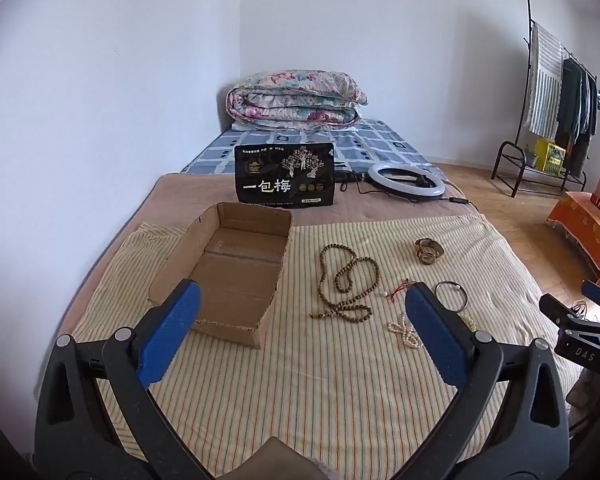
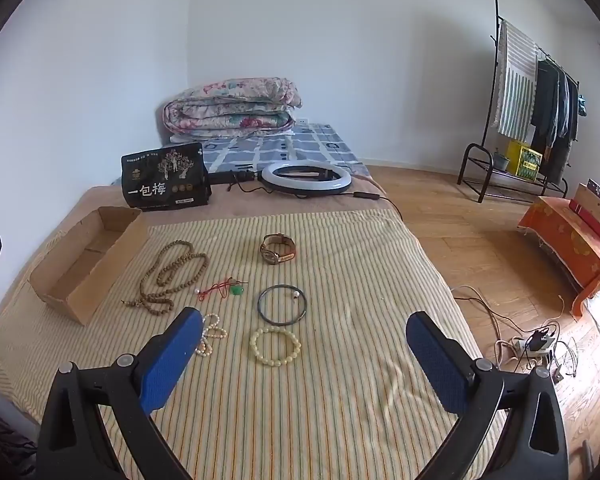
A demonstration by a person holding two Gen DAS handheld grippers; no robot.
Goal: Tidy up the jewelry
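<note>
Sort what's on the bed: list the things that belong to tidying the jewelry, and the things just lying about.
For the job: cardboard box, brown bead necklace, watch, red cord with green pendant, dark bangle, pale bead bracelet, pearl strand.

Lying about: black snack bag, ring light, folded quilt.

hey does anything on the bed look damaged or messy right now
The cardboard box has ragged, torn edges along its rim. The long brown bead strand lies in loose tangled loops beside it. Nothing looks spilled; the box is empty.
</note>
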